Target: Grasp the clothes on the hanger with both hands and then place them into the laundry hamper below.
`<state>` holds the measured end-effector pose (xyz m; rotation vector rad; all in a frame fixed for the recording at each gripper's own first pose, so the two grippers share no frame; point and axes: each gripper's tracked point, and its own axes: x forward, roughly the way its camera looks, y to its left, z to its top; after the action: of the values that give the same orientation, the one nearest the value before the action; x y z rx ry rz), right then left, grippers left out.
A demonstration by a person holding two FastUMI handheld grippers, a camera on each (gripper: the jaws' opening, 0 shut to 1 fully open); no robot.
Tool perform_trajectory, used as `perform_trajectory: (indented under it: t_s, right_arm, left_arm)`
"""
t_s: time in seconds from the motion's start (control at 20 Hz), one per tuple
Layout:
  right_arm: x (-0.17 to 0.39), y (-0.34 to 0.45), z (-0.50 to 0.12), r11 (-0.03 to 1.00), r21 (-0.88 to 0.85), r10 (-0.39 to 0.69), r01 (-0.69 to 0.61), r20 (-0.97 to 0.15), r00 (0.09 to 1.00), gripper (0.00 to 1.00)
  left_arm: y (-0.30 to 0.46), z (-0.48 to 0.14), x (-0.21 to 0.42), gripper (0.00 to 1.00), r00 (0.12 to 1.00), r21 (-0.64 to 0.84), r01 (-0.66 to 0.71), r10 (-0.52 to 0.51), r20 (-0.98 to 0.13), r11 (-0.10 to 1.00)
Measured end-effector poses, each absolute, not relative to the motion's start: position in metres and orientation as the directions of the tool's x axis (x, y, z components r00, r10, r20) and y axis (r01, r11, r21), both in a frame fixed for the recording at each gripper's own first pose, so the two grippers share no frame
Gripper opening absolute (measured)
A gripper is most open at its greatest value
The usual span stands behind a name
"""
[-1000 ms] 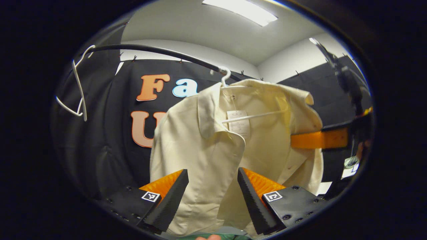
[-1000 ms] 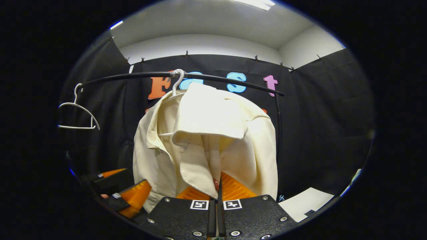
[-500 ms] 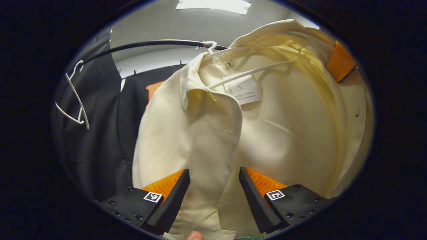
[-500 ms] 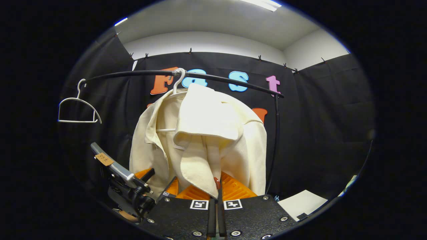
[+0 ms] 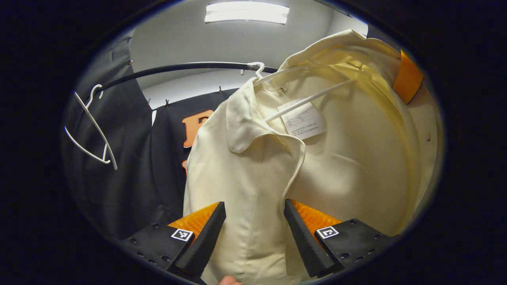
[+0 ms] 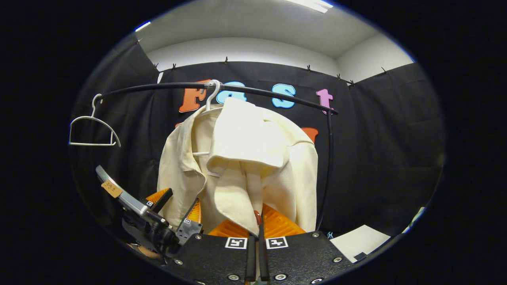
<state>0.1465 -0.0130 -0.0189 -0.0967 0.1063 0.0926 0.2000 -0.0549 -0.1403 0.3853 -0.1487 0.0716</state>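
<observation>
A cream jacket (image 5: 317,158) (image 6: 245,158) hangs on a white hanger (image 5: 309,99) hooked over a black rail (image 6: 257,90). My left gripper (image 5: 253,206) is open, with the jacket's front panel hanging between its fingers, close to both. From the right gripper view, the left gripper (image 6: 178,204) sits at the jacket's lower left edge. My right gripper (image 6: 257,221) is shut on the other front edge, just under the lapel. Part of the right gripper (image 5: 404,77) shows behind the jacket's far shoulder in the left gripper view.
An empty white hanger (image 5: 95,130) (image 6: 93,130) hangs farther left on the rail (image 5: 178,68). The rail's upright post (image 6: 326,166) stands right of the jacket. A white sheet (image 6: 360,239) lies low on the right.
My left gripper, still open, has come up to the jacket's left panel, which now hangs between its fingers. The right gripper stays shut on the front edge and has barely moved.
</observation>
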Motion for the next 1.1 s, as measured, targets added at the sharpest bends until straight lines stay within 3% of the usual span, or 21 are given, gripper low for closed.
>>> perform_trajectory:
  t_s: [0.25, 0.6, 0.8, 1.0, 1.1]
  right_arm:
    - [0.148, -0.016, -0.018, 0.992, -0.078, 0.095, -0.104, -0.111, 0.989, 0.03]
    - [0.145, -0.019, -0.017, 0.992, -0.071, 0.093, -0.101, -0.106, 0.990, 0.03]
    - [0.146, -0.014, -0.017, 0.991, -0.070, 0.104, -0.112, -0.111, 0.988, 0.03]
    - [0.137, -0.013, -0.017, 0.989, -0.081, 0.112, -0.122, -0.110, 0.988, 0.03]
    - [0.134, -0.013, -0.012, 0.989, -0.078, 0.118, -0.125, -0.094, 0.989, 0.03]
  left_arm:
    - [-0.051, -0.149, 0.215, 0.99, 0.986, 0.444, -0.140, 0.082, 0.148, 0.885]
    - [0.009, -0.088, 0.210, 0.98, 0.914, 0.500, -0.377, 0.228, 0.335, 0.780]
    - [0.031, -0.087, 0.231, 0.96, 0.933, 0.561, -0.354, 0.237, 0.272, 0.748]
    - [0.030, -0.088, 0.224, 0.26, 0.963, 0.533, -0.262, 0.182, 0.198, 0.805]
    - [0.029, -0.077, 0.214, 0.16, 0.968, 0.527, -0.242, 0.167, 0.186, 0.815]
